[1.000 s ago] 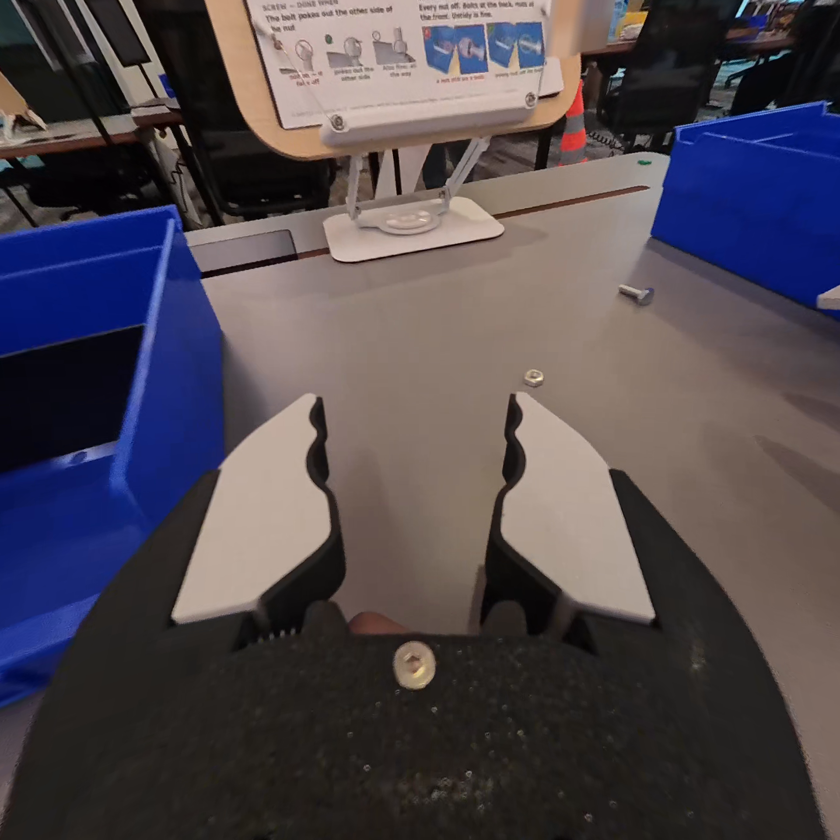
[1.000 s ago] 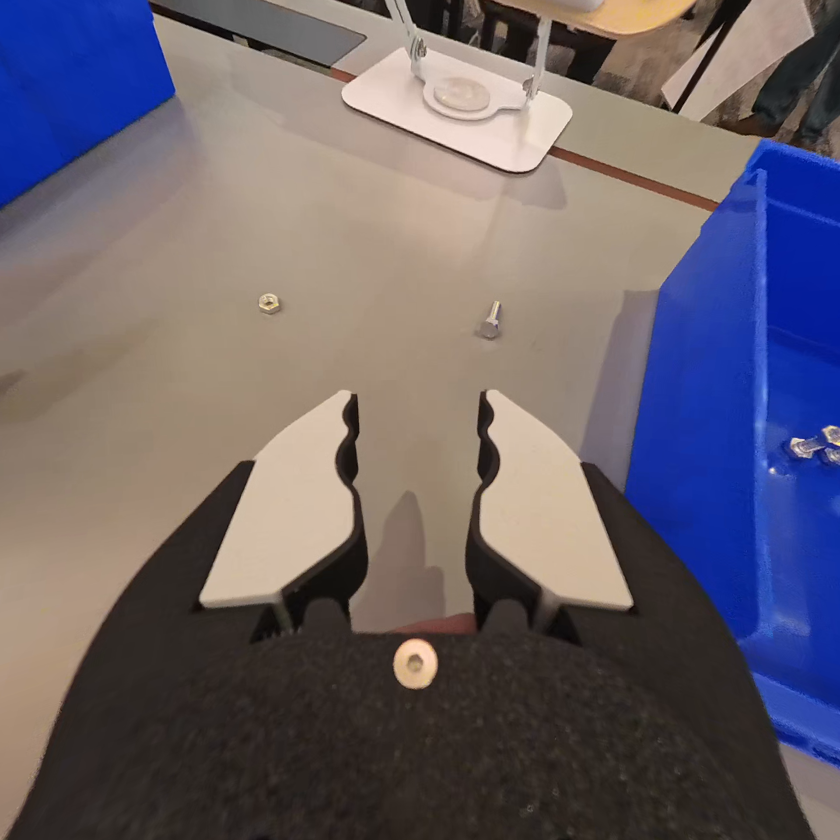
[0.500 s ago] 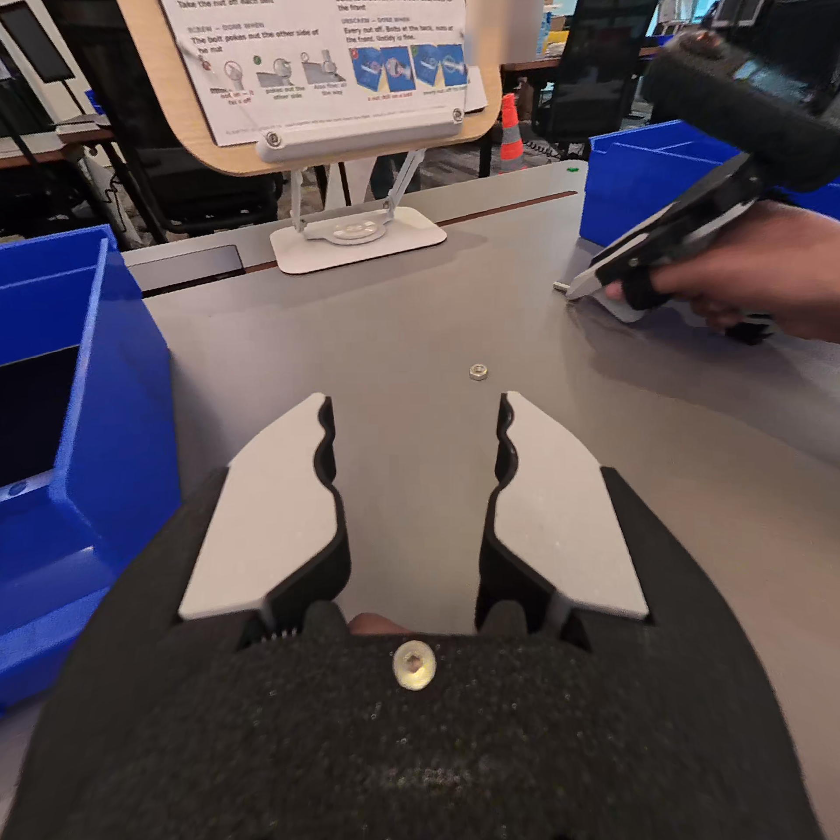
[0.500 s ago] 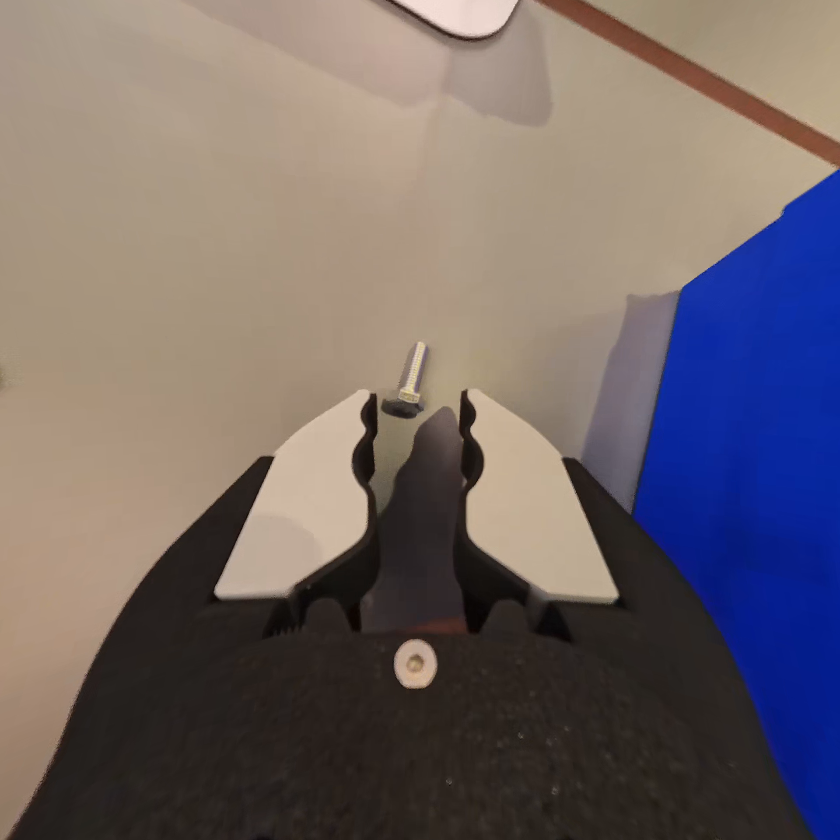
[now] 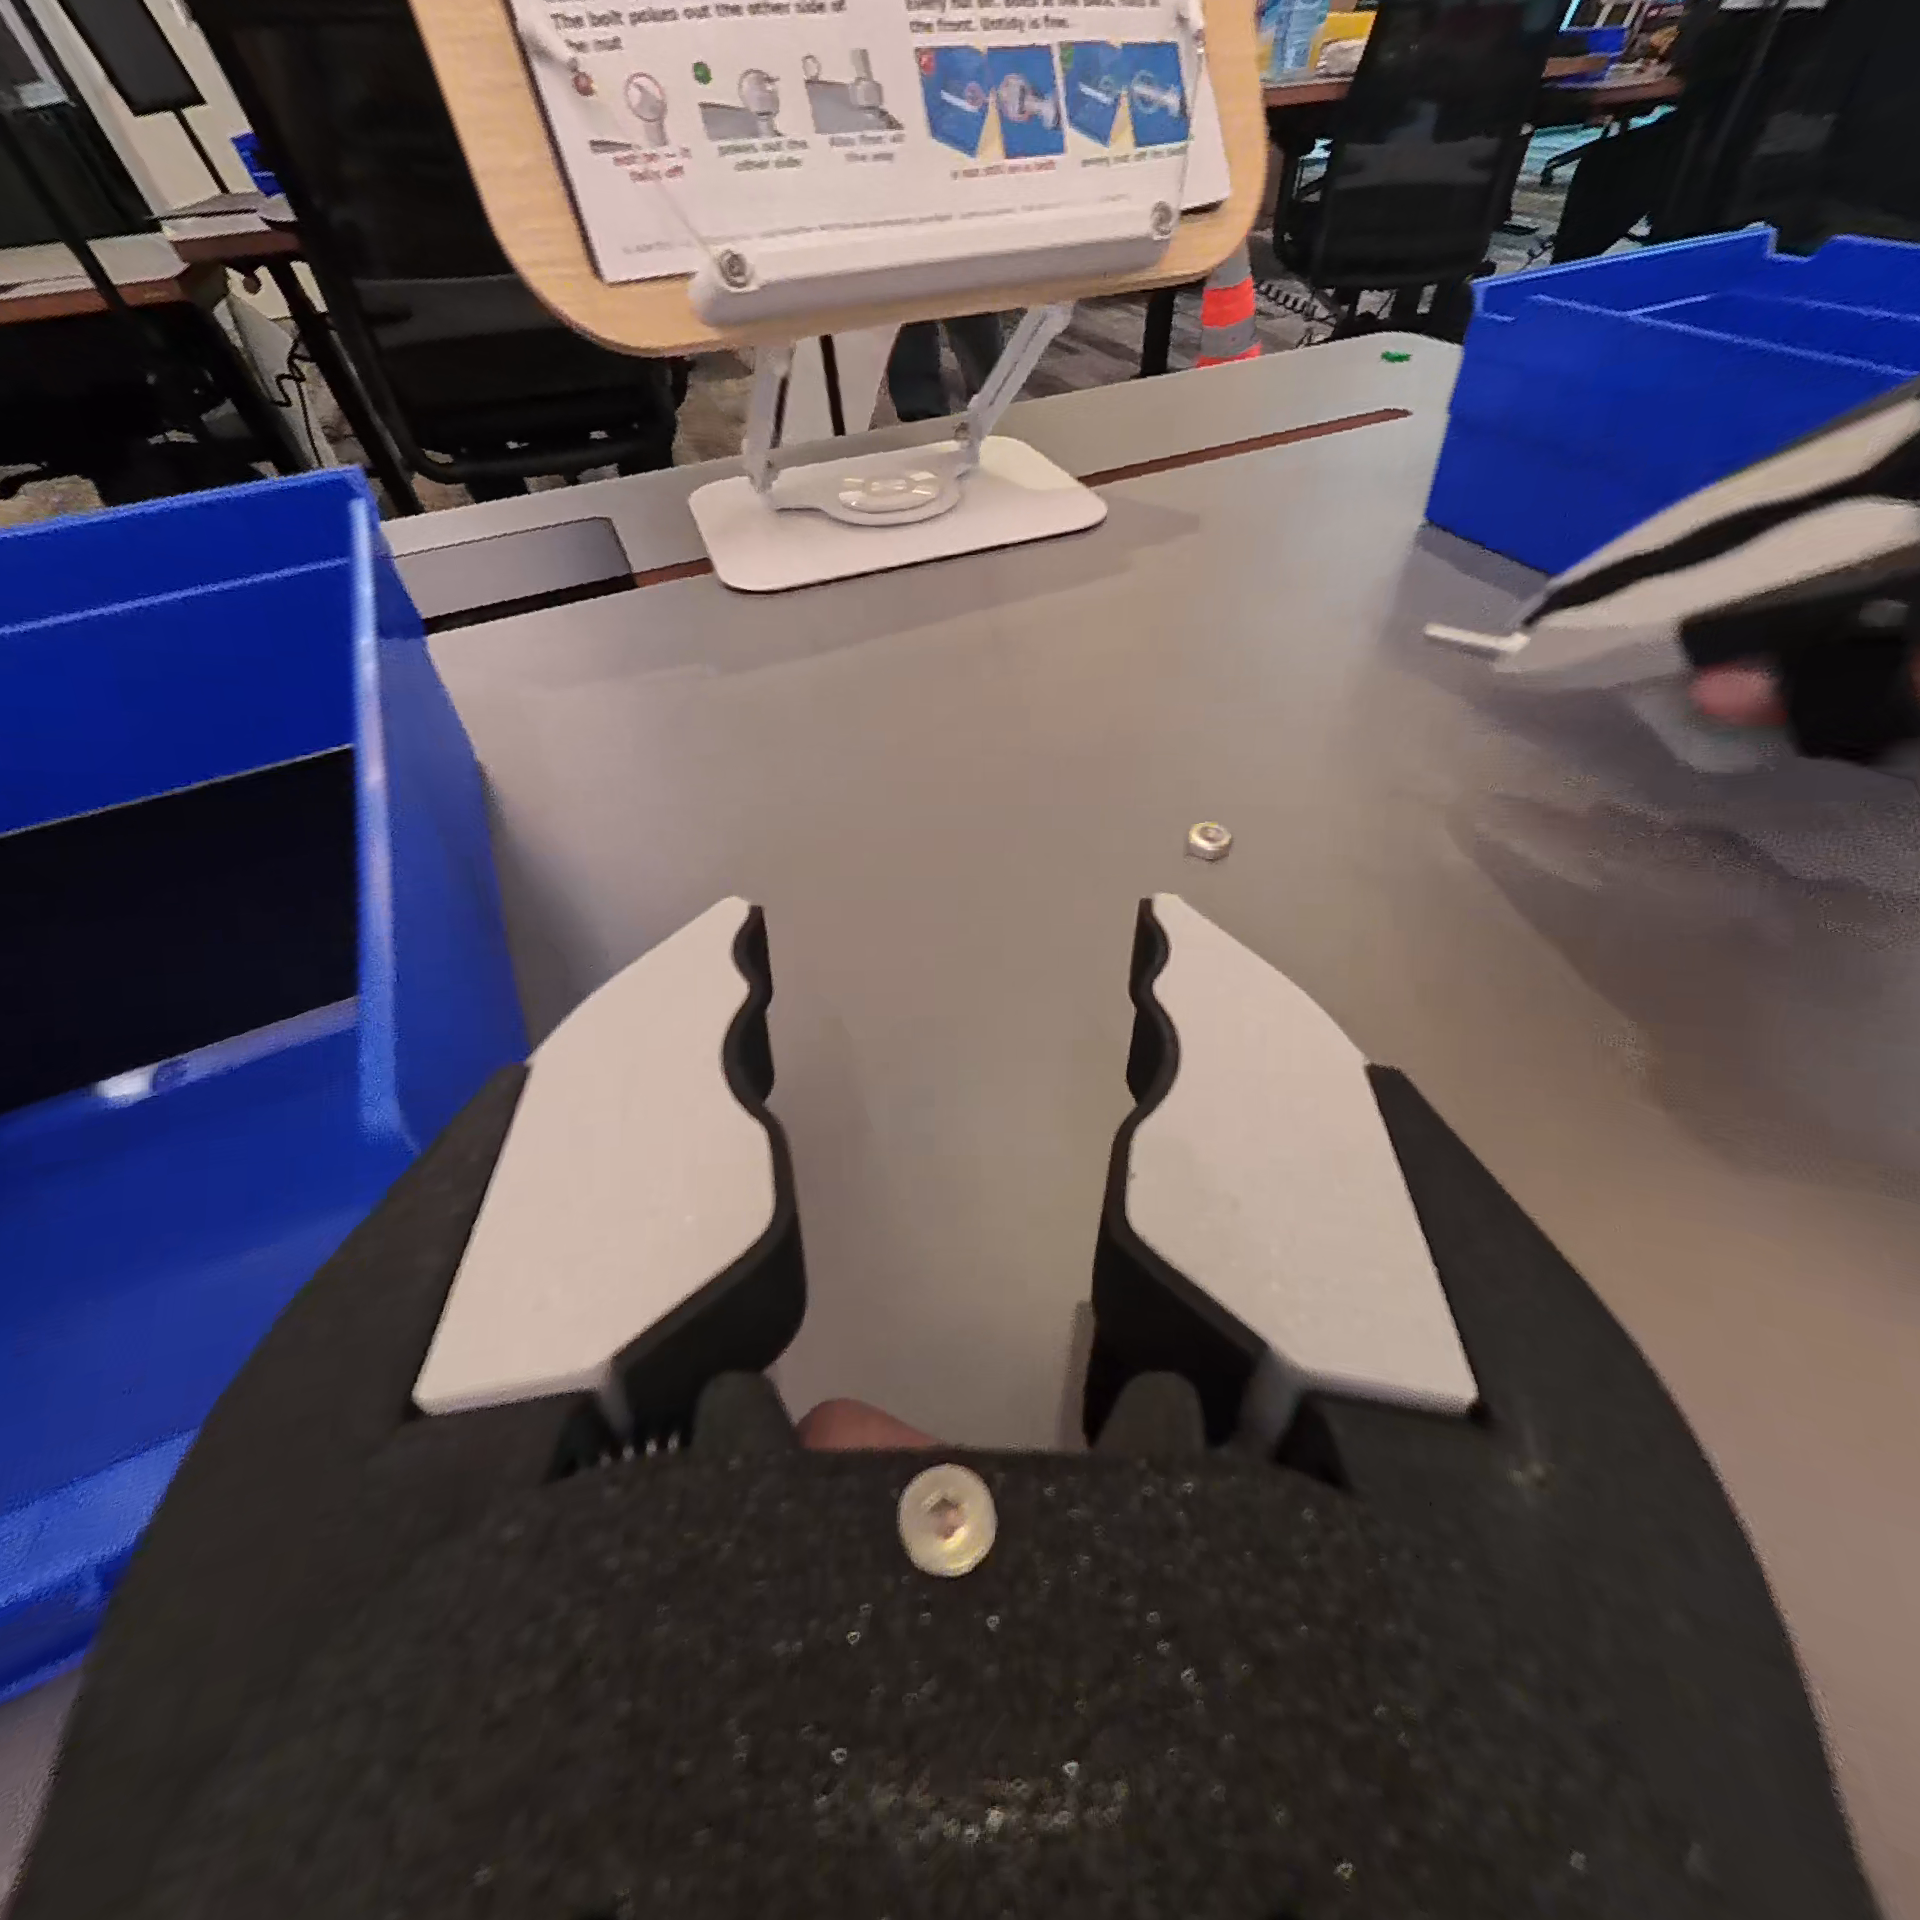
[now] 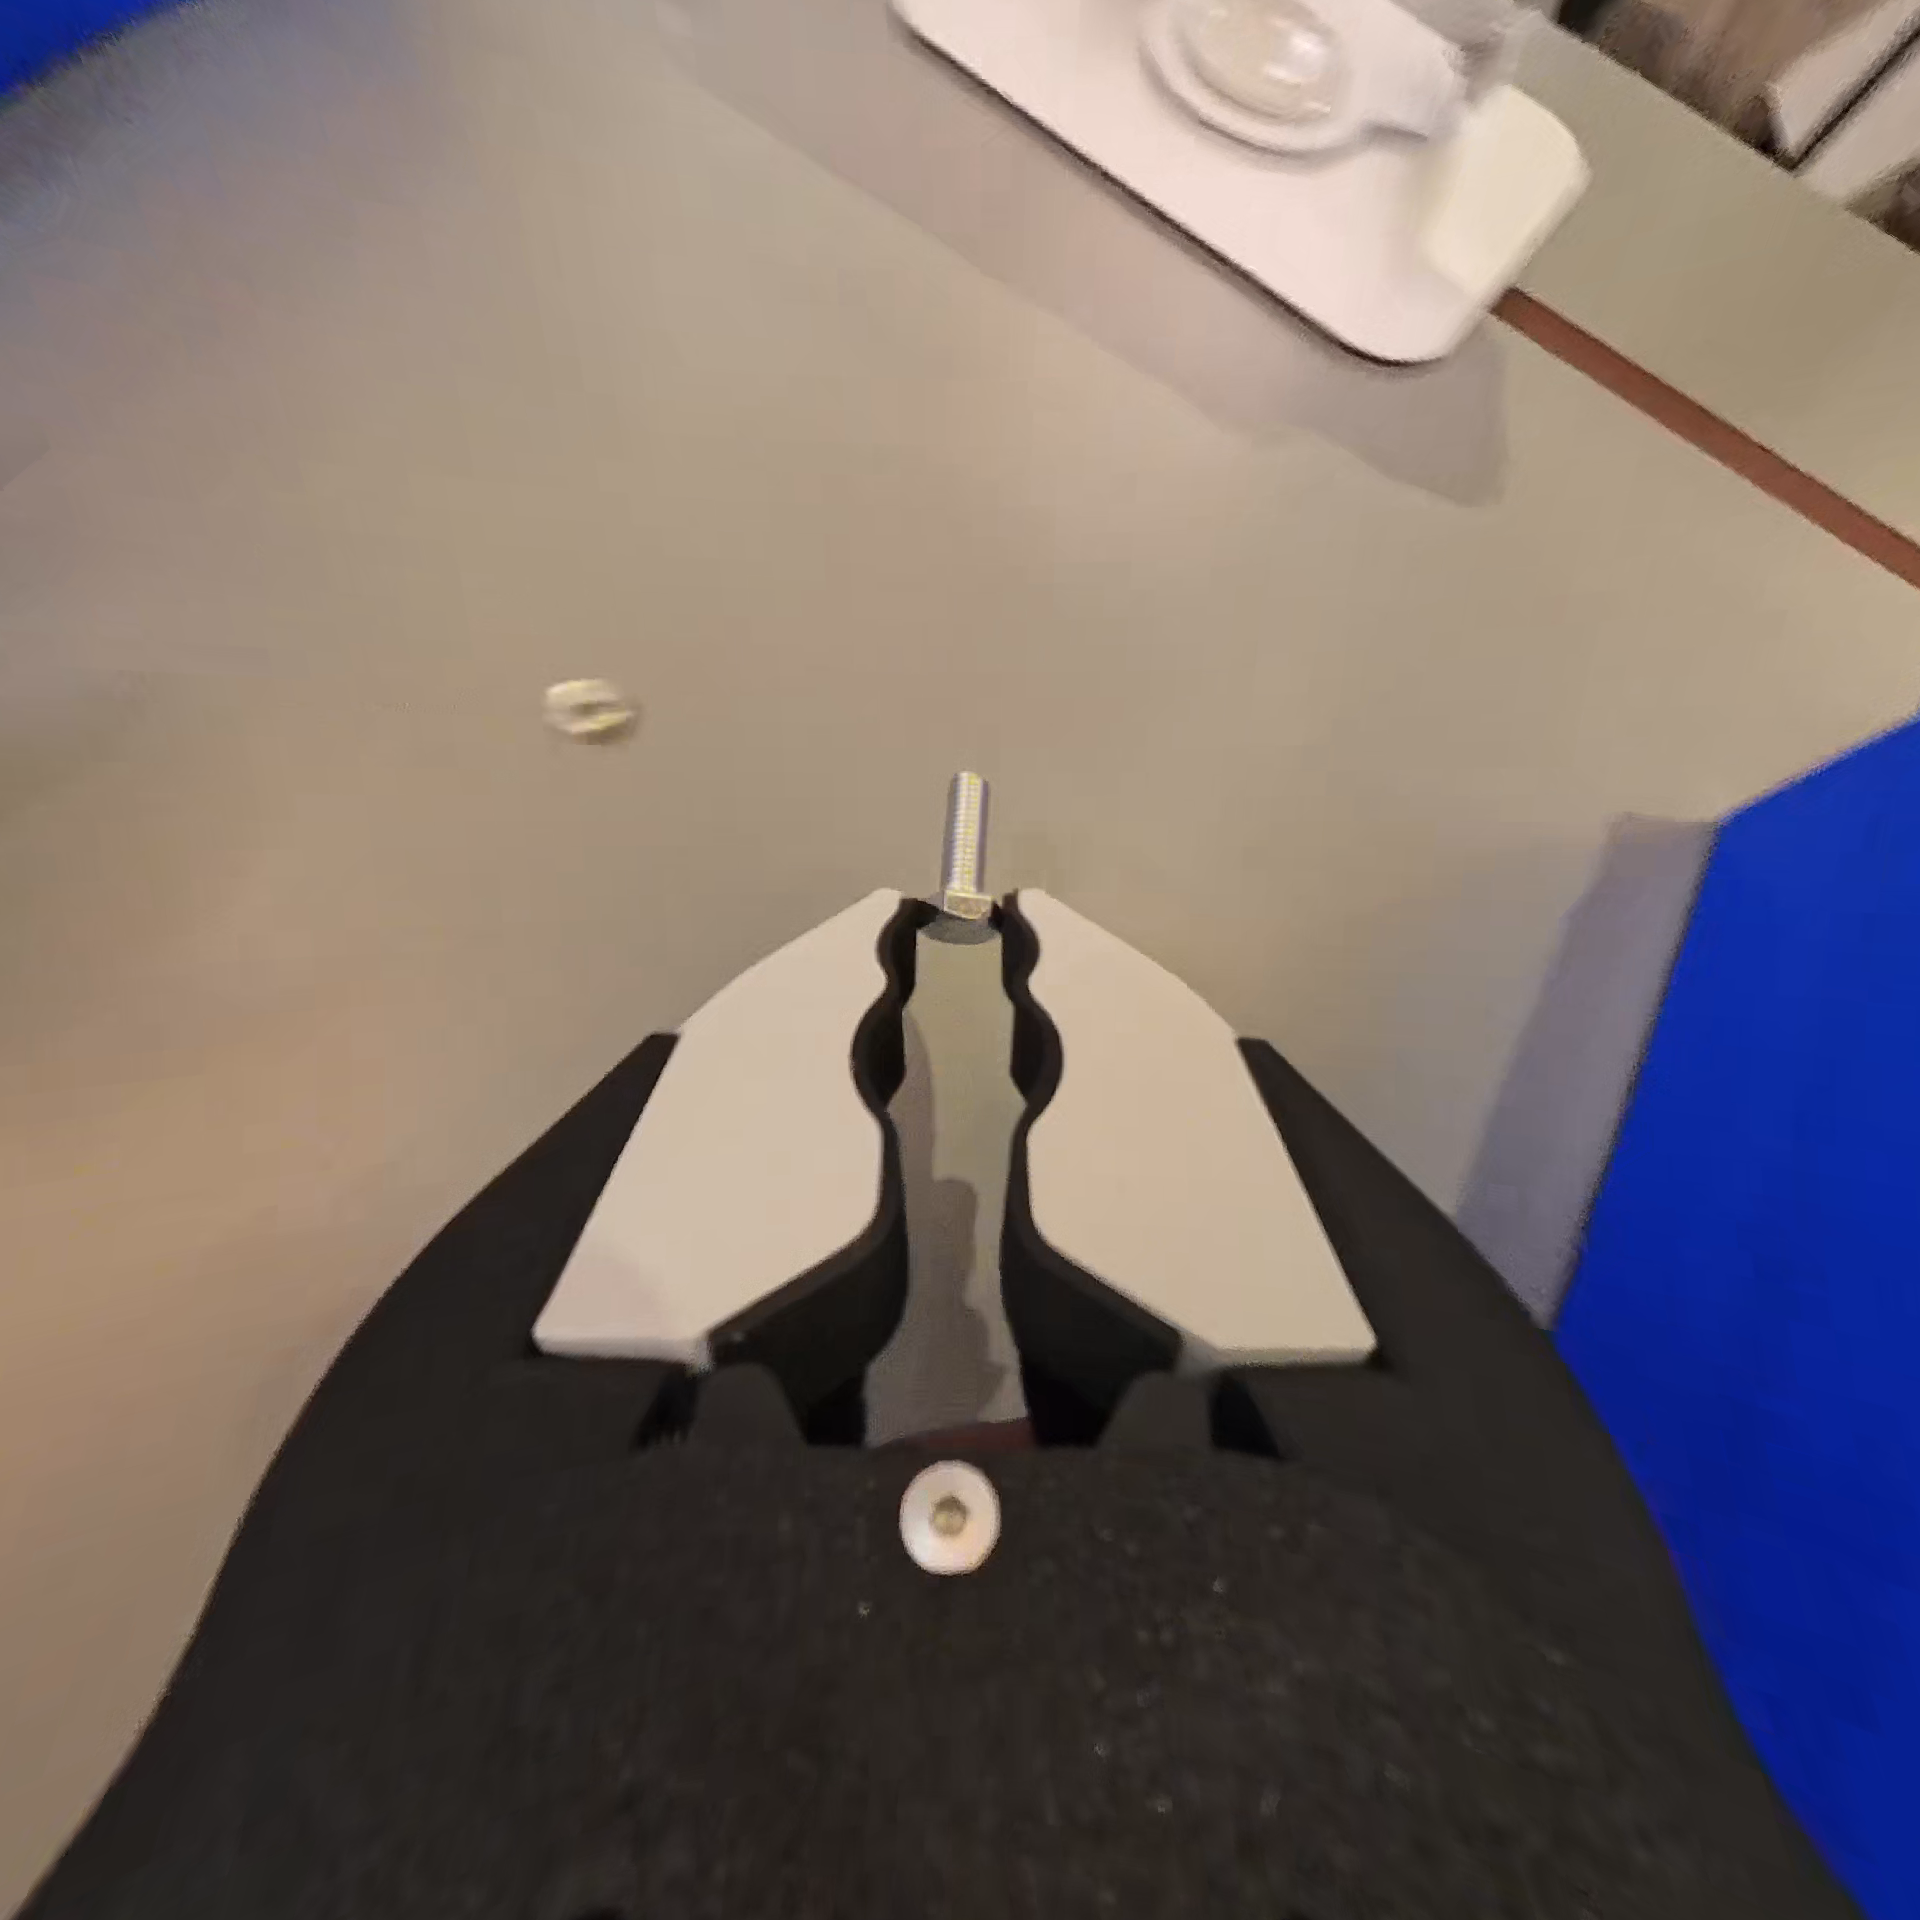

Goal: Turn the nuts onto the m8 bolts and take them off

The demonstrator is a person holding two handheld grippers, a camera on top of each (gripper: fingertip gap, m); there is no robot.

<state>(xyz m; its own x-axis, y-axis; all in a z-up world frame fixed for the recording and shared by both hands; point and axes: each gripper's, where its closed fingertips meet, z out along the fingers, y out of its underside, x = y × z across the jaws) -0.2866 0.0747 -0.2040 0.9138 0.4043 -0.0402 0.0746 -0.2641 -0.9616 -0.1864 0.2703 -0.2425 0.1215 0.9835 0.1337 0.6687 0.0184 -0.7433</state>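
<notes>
nut (image 5: 1208, 841) on table (image 5: 935, 727), bins (image 5: 187, 935) either side

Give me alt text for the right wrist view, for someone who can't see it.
The right gripper pinches the hex head of a small silver threaded bolt between its fingertips, shank pointing away over a grey table. A small silver nut lies loose to the left, a blue plastic bin sits at right, and a white stand base lies beyond.

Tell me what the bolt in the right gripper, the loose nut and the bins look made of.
Bolt: bright silvery metal, likely zinc-plated steel; shiny threaded shank, head pinched by the right gripper.
Hex nut: same pale metallic sheen, probably plated steel too, lying loose on the grey table.
Blue bins: moulded plastic by their look; uniform saturated colour, smooth glossy walls.
</notes>
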